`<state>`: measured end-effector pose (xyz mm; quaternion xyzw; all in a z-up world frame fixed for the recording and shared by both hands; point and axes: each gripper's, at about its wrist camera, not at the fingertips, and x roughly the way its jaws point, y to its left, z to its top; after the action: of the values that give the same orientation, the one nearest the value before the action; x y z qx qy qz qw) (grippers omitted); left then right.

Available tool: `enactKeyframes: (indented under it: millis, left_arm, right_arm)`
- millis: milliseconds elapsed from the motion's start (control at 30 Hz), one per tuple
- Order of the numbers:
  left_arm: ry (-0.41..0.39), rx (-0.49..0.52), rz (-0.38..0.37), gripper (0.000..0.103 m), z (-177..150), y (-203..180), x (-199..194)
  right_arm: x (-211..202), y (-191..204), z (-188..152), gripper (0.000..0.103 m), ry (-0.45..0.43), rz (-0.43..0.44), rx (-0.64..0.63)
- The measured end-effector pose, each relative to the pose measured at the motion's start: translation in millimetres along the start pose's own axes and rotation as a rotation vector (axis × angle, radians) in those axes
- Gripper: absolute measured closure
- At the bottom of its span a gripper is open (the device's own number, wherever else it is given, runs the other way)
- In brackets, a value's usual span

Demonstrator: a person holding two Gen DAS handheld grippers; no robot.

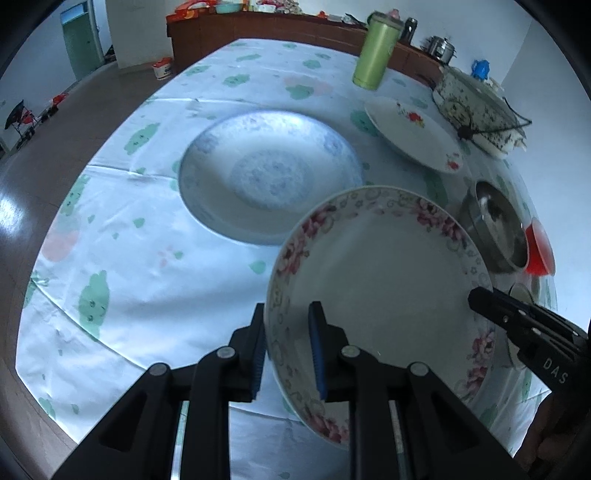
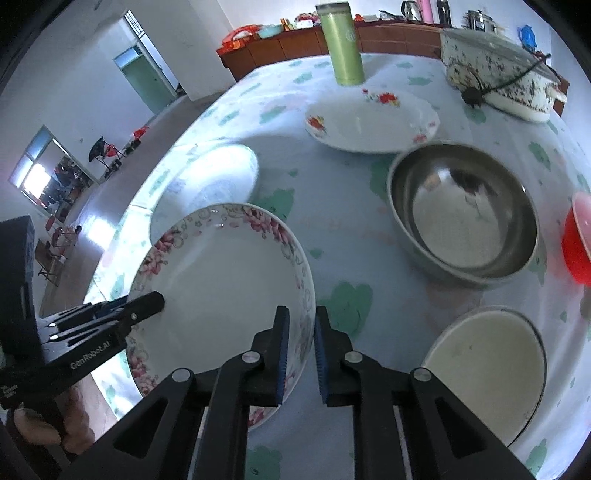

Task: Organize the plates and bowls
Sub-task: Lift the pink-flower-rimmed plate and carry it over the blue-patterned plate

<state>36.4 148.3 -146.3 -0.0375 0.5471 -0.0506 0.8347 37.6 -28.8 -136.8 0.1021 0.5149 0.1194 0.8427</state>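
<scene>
A pink-flowered plate (image 1: pixel 380 273) (image 2: pixel 218 288) is held off the table by both grippers. My left gripper (image 1: pixel 288 328) is shut on its left rim; it shows in the right wrist view (image 2: pixel 147 301). My right gripper (image 2: pixel 301 332) is shut on its right rim; it shows in the left wrist view (image 1: pixel 480 299). A blue-patterned plate (image 1: pixel 269 173) (image 2: pixel 207 181) lies on the table beyond it. A red-flowered plate (image 1: pixel 413 133) (image 2: pixel 373 118) lies further back. A steel bowl (image 2: pixel 461 214) (image 1: pixel 495 225), a red bowl (image 2: pixel 576 240) (image 1: pixel 539 247) and a cream bowl (image 2: pixel 487 365) sit at the right.
A green tumbler (image 1: pixel 375 51) (image 2: pixel 341 44) and a speckled lidded cooker with a black cord (image 1: pixel 476 110) (image 2: pixel 498 77) stand at the back of the round table with a floral cloth (image 1: pixel 147 240). A wooden sideboard (image 1: pixel 277 33) stands behind.
</scene>
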Motion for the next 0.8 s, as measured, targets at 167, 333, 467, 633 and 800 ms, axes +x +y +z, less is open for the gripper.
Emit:
enactKeyframes:
  millis: [167, 333, 467, 633, 800]
  left_arm:
    - [-0.034, 0.000, 0.027, 0.084, 18, 10, -4]
    - [-0.053, -0.012, 0.034, 0.084, 38, 24, 1]
    - [-0.053, -0.023, 0.047, 0.083, 54, 34, 10]
    - [-0.051, -0.018, 0.066, 0.083, 76, 47, 26]
    - [-0.033, -0.029, 0.071, 0.082, 92, 59, 45]
  right_arm:
    - [3, 11, 15, 0.088, -0.013, 0.029, -0.005]
    - [15, 20, 36, 0.088, -0.022, 0.047, -0.003]
    - [31, 24, 56, 0.088, -0.011, 0.061, 0.014]
    - [53, 33, 76, 0.088, -0.002, 0.047, 0.003]
    - [73, 39, 94, 0.088, 0.007, 0.034, 0.001]
